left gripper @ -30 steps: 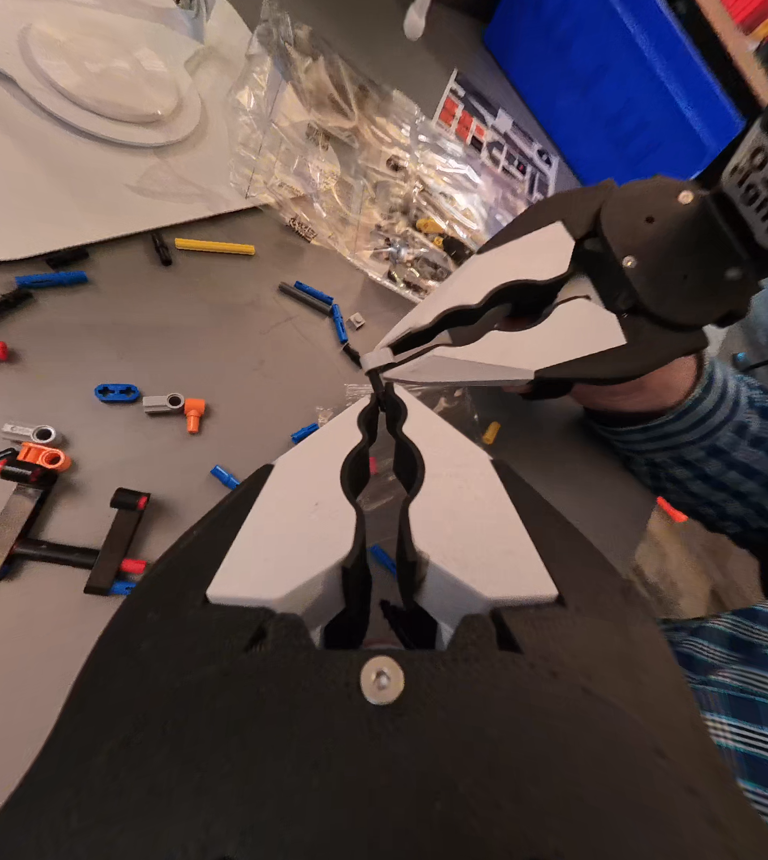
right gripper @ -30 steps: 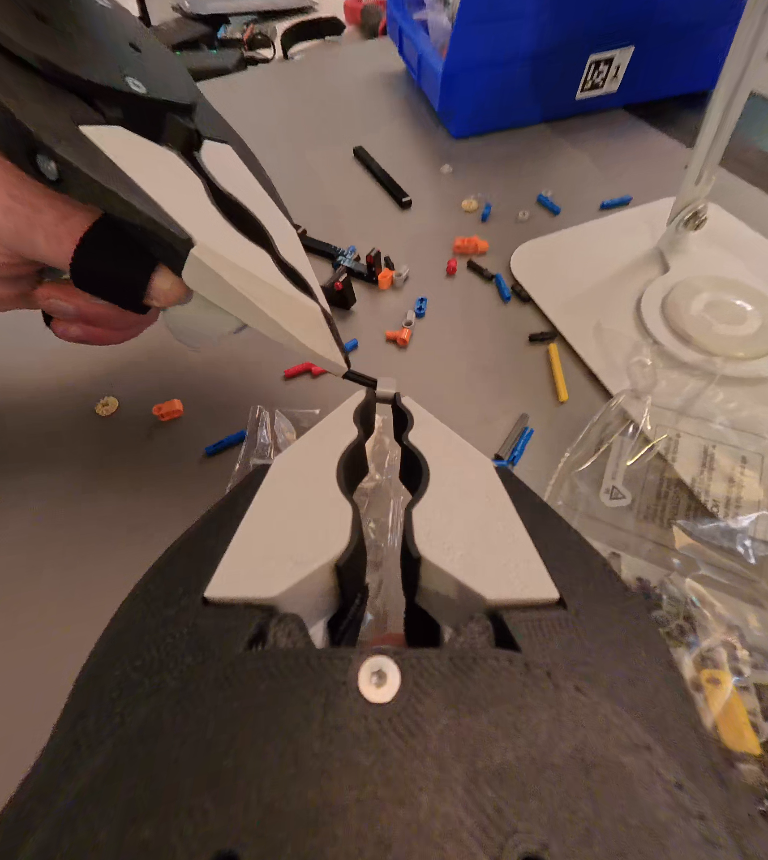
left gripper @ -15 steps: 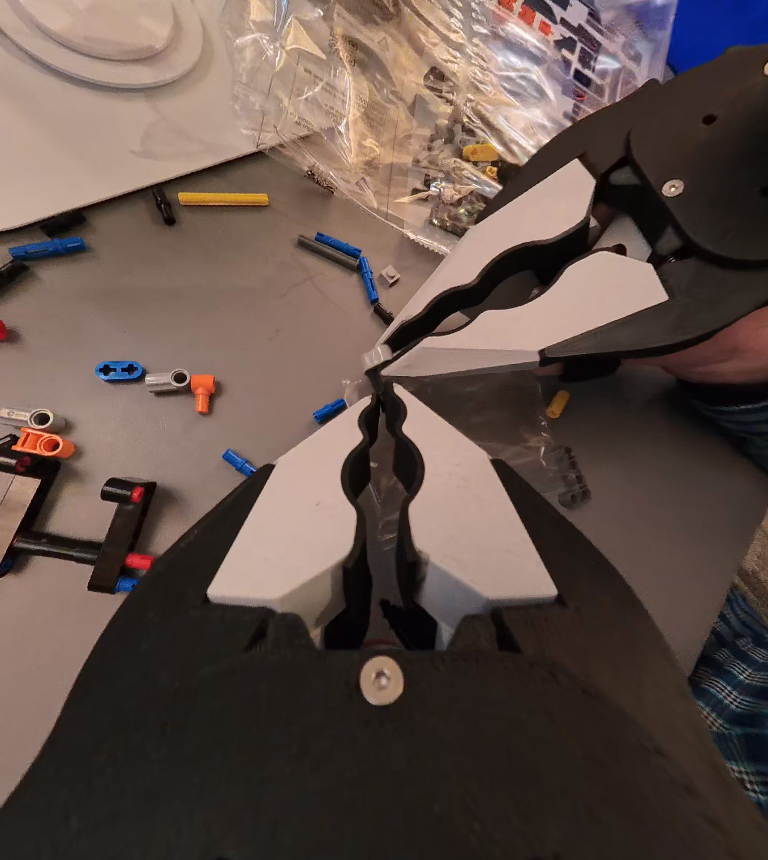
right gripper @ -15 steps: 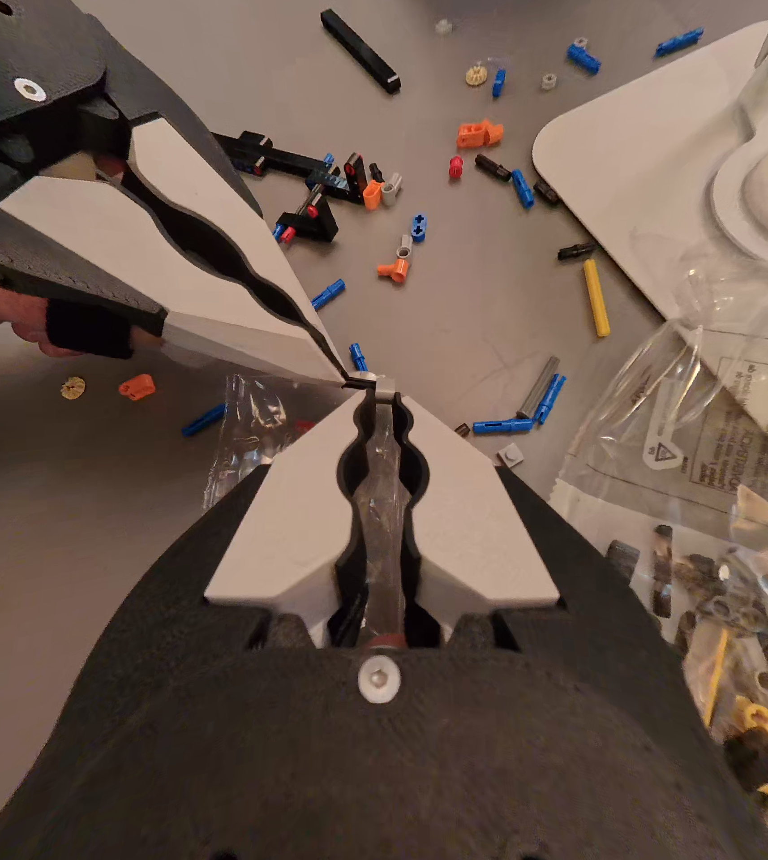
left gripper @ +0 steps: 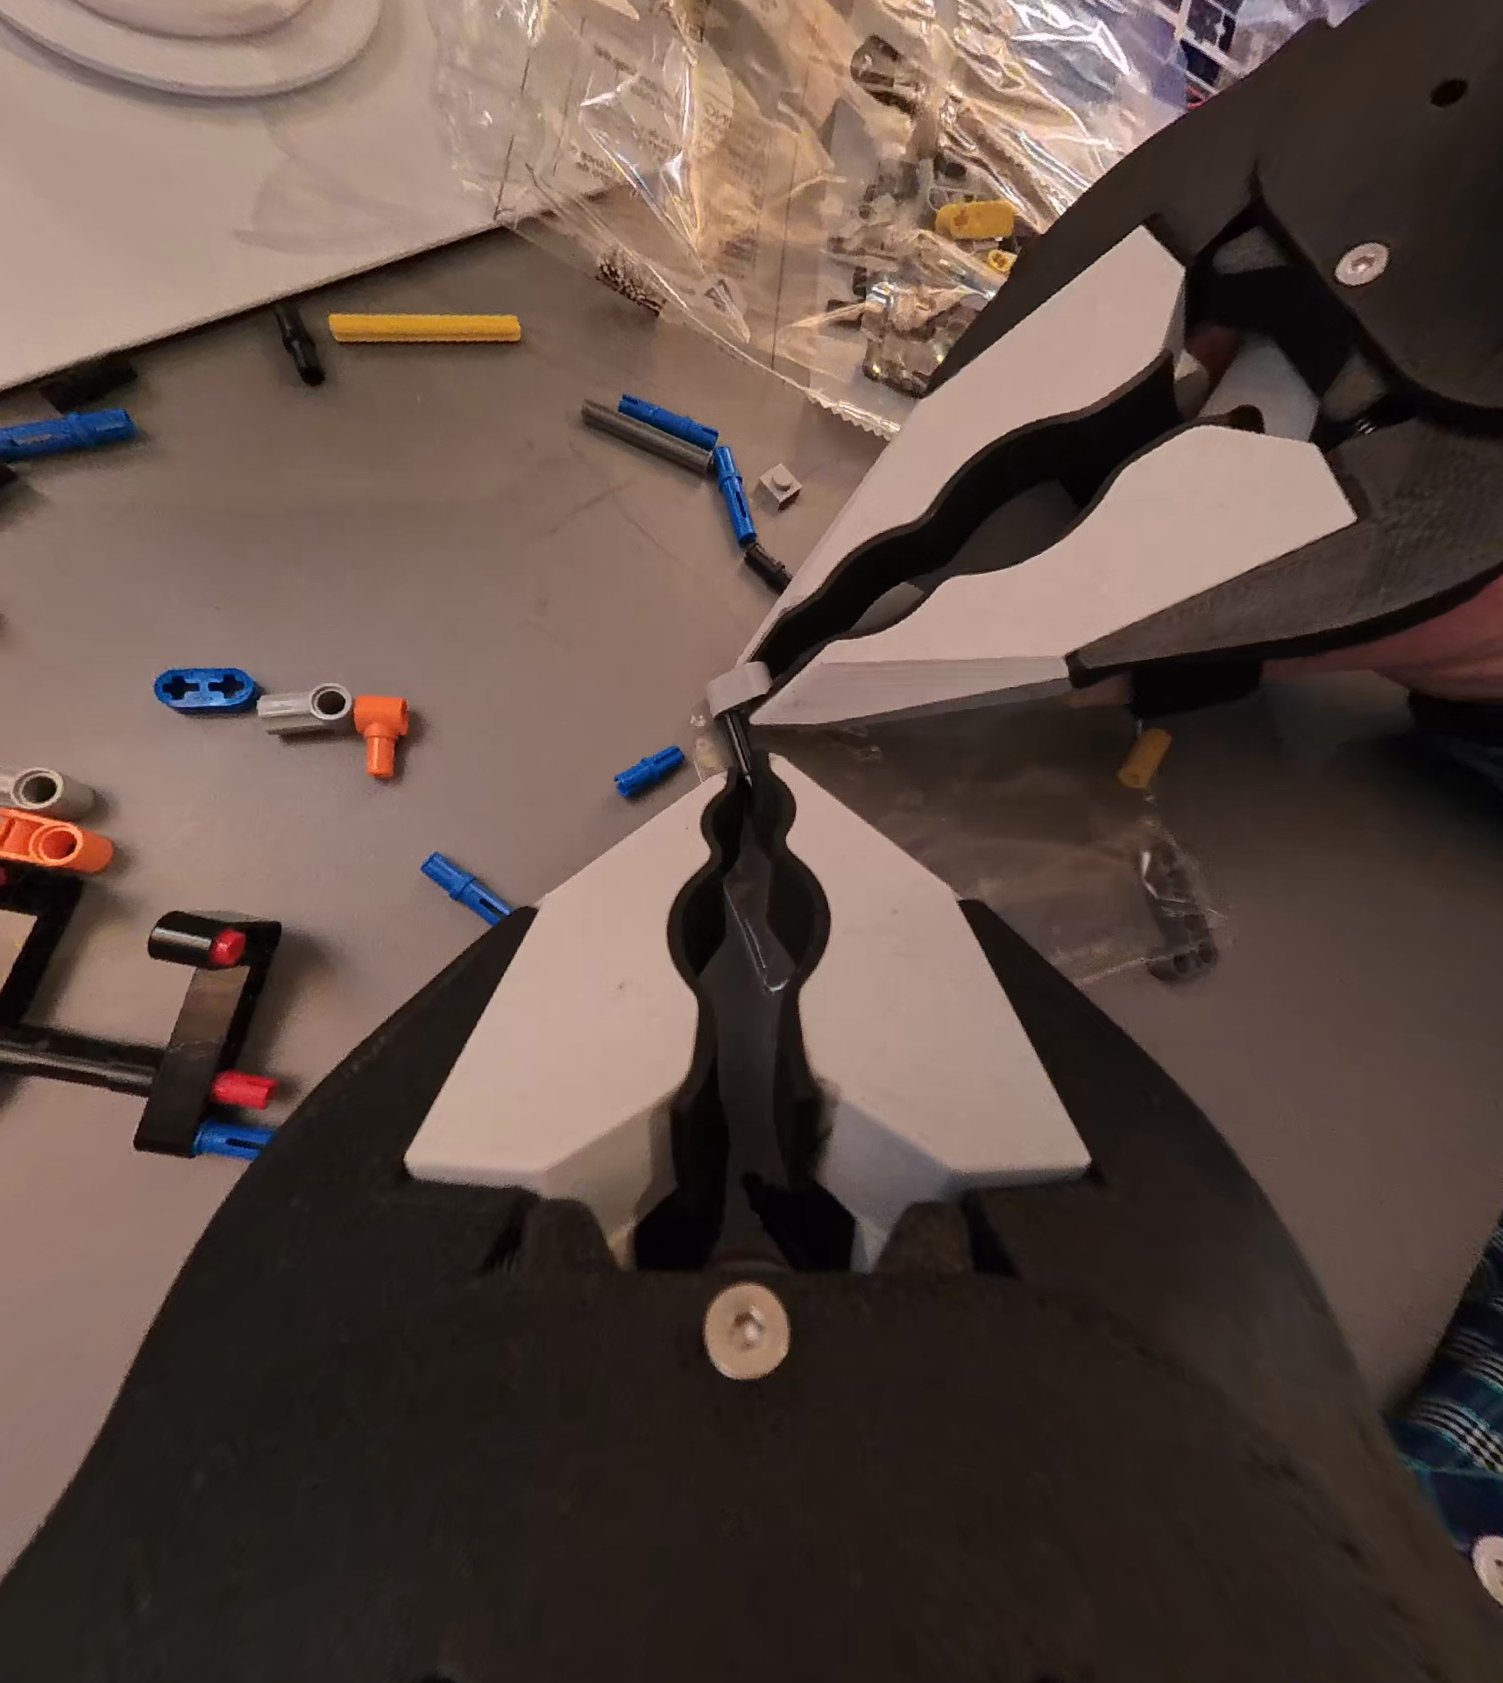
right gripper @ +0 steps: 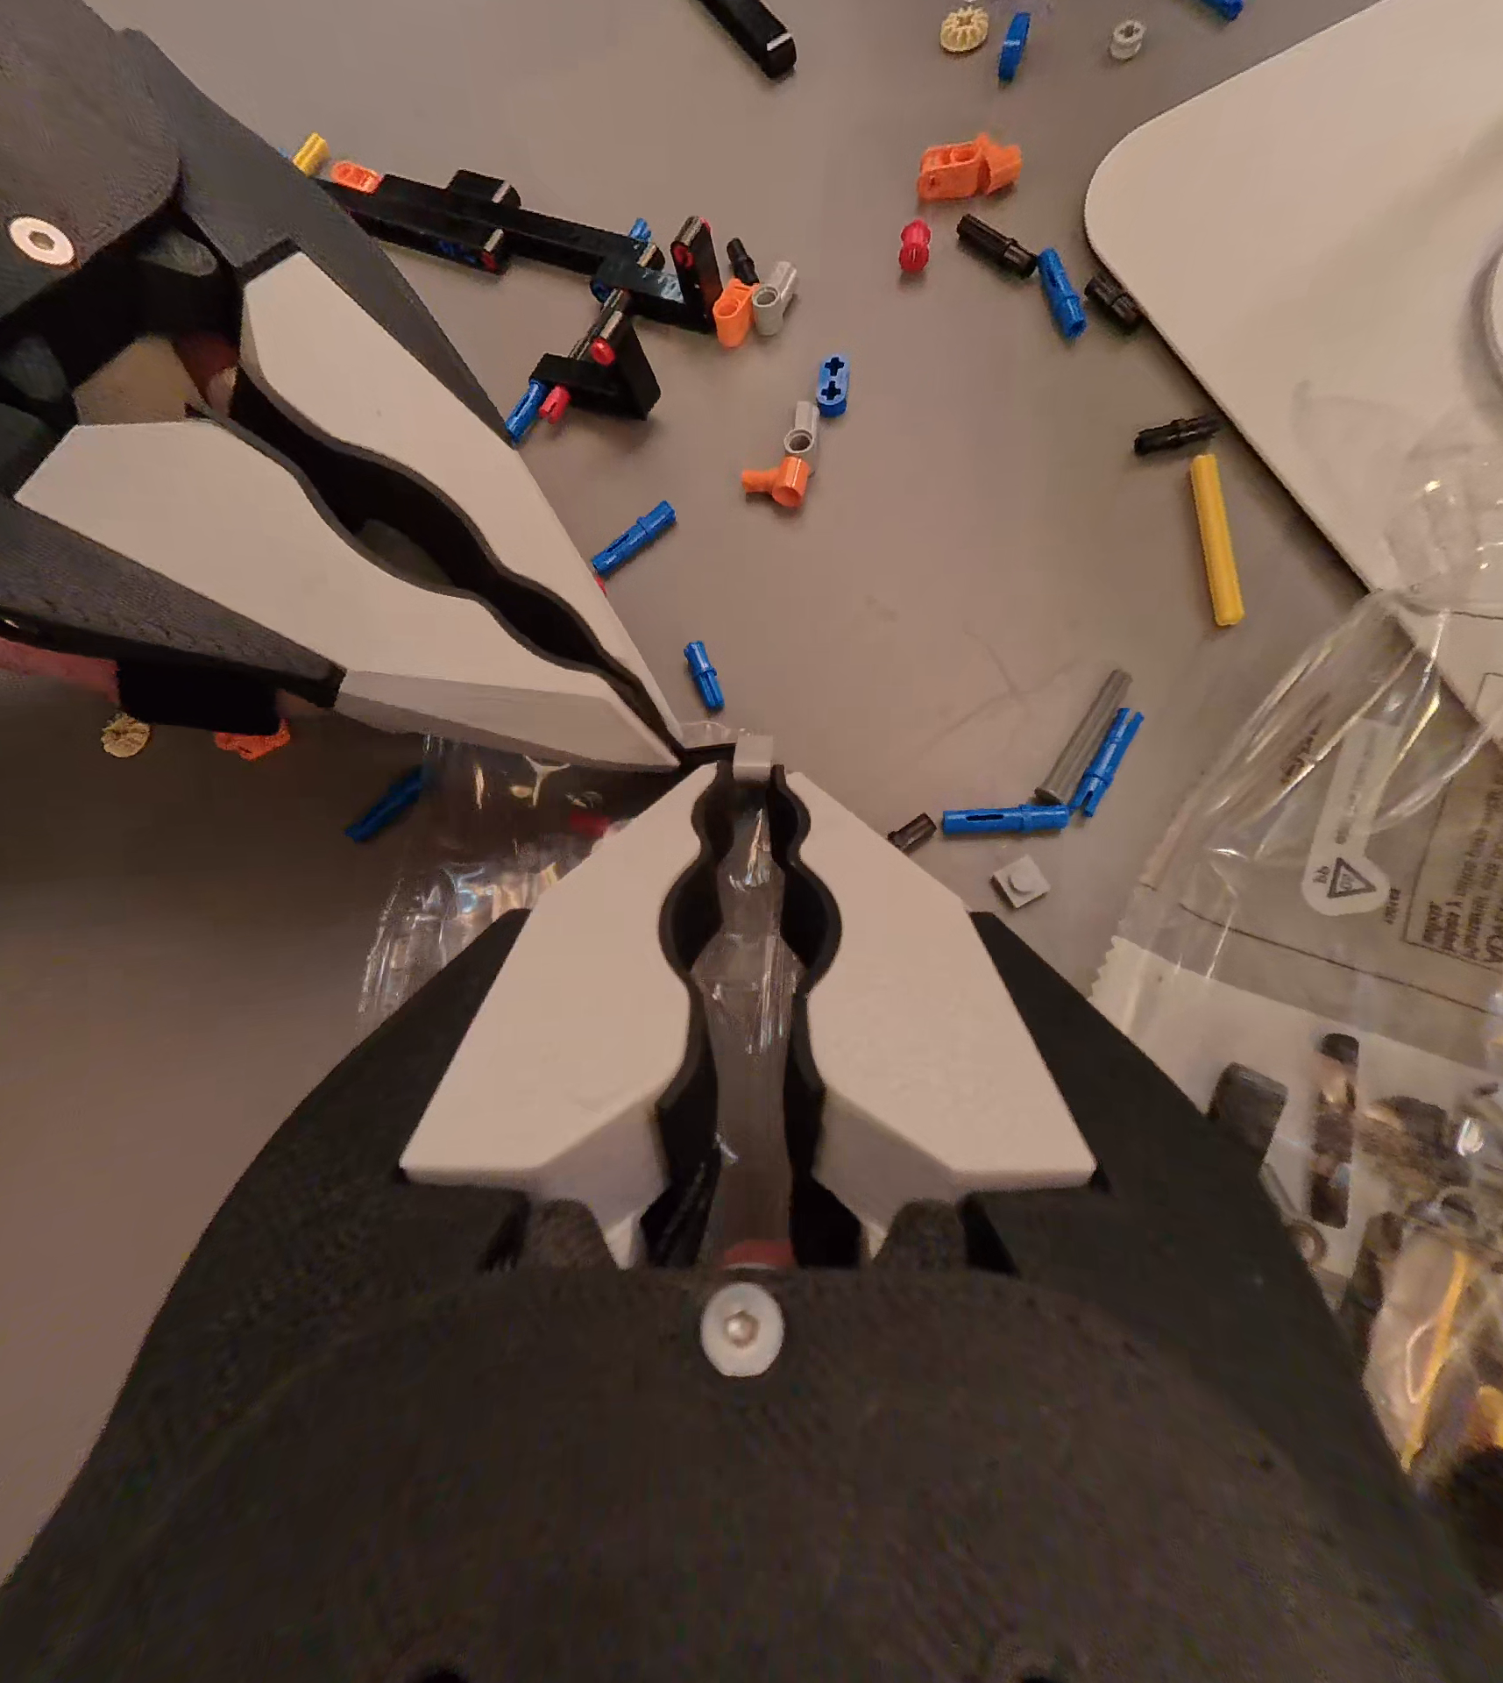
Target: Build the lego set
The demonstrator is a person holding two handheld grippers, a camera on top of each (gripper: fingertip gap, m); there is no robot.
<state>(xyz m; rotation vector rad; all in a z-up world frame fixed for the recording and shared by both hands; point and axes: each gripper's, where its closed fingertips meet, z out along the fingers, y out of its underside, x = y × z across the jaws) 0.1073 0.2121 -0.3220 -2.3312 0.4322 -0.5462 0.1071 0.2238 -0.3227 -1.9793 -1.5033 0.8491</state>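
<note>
Lego pin [left gripper: 736, 734], black, pinched in left gripper [left gripper: 747, 783] fingers; right gripper [right gripper: 752, 760] fingers clamp grey connector [right gripper: 751, 756] at 12 o'clock. Keep pin coaxial, press gently.

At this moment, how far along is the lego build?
Early. Done: only a small black beam frame with red and blue pins is assembled on the grey table. In hand: the left tongs pinch a thin black pin, the right tongs a small grey connector, tips meeting. Left: many loose pins and the clear plastic parts bags.
</note>
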